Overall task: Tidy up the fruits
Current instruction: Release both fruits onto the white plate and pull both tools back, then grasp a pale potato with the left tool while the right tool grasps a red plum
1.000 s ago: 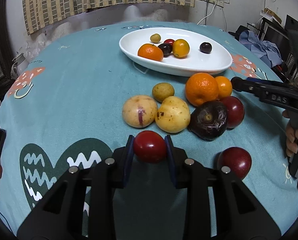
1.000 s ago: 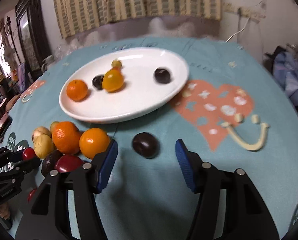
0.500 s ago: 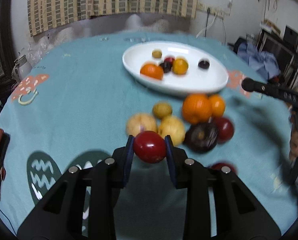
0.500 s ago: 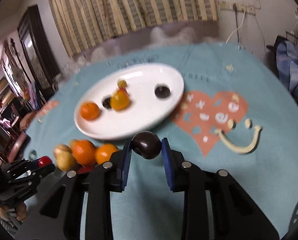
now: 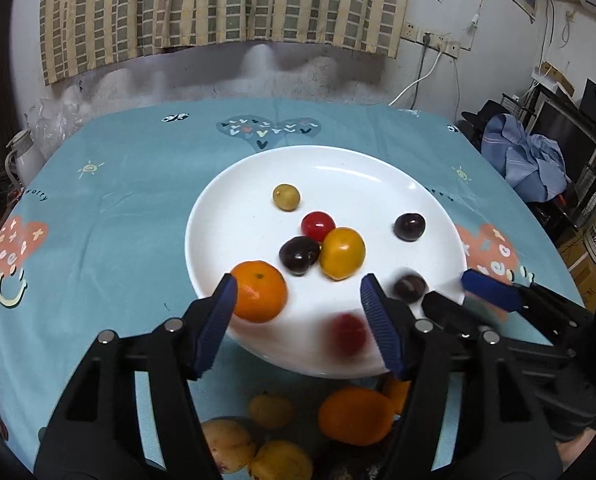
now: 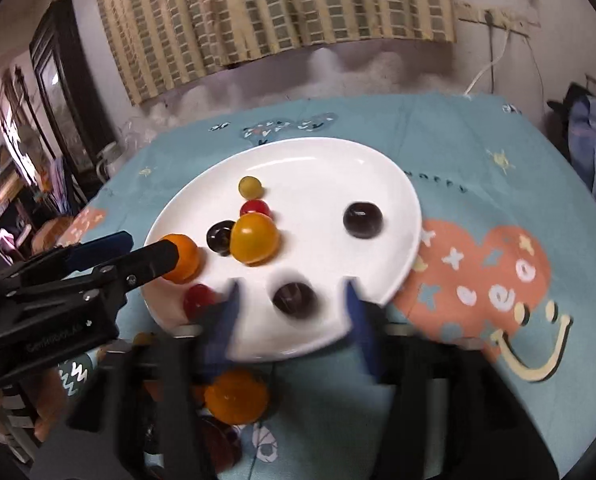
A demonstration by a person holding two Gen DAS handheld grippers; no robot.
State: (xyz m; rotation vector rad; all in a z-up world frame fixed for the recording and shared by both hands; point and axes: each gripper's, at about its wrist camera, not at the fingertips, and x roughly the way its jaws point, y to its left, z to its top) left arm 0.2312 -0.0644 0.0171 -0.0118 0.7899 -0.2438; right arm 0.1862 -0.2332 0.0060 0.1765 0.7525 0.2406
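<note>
Both sets of fingers just opened with nothing gripped: red fruit (image 5: 348,334) and dark fruit (image 6: 294,298), blurred so probably rolling, lie on the plate (image 5: 226,216) between them; lift straight clear.

This looks like a lived-in room of a home. A round table (image 5: 138,184) has a blue cloth with hearts and smiling faces, and behind it hangs a striped curtain (image 5: 218,4). Clothes (image 5: 526,160) lie in a heap at the right, and a dark wooden cabinet (image 6: 62,92) stands at the left.
</note>
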